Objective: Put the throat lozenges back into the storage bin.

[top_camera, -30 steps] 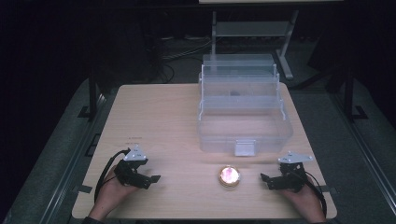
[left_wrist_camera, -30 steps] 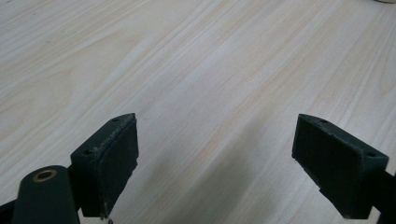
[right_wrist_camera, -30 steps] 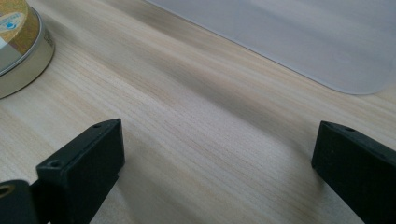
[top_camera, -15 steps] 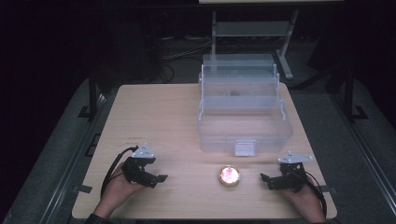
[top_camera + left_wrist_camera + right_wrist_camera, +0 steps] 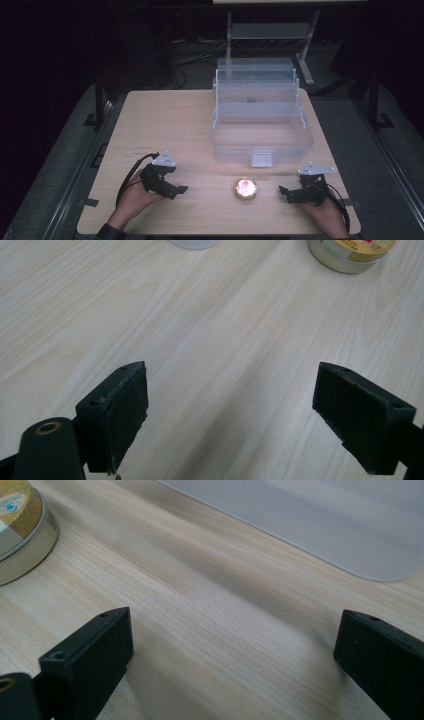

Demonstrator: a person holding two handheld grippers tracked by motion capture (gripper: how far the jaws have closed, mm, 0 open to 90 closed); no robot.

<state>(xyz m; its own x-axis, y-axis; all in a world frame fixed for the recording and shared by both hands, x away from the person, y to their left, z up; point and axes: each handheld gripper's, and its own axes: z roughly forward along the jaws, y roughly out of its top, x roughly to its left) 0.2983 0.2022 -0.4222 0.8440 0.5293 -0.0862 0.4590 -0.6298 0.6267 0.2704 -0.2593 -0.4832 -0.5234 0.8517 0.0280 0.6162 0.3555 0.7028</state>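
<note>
A small round tin (image 5: 245,189) with a gold rim and a pinkish lid sits near the front edge of the wooden table (image 5: 165,125). Its edge shows at the top right of the left gripper view (image 5: 350,252) and at the upper left of the right gripper view (image 5: 20,530). Behind it stands a clear plastic tiered box (image 5: 260,117), opened out, with a white latch (image 5: 262,159). My left gripper (image 5: 180,191) rests open to the left of the tin, jaws wide apart over bare wood (image 5: 230,410). My right gripper (image 5: 283,192) is open to the tin's right (image 5: 230,655).
The clear box's rounded corner (image 5: 350,535) lies just ahead of the right gripper. Dark floor, cables and a metal stand (image 5: 270,30) lie beyond the table. Bare wood spreads across the table's left half.
My left gripper has slid right and slightly forward toward the tin, turning its jaws toward it. The right gripper has stayed in place.
</note>
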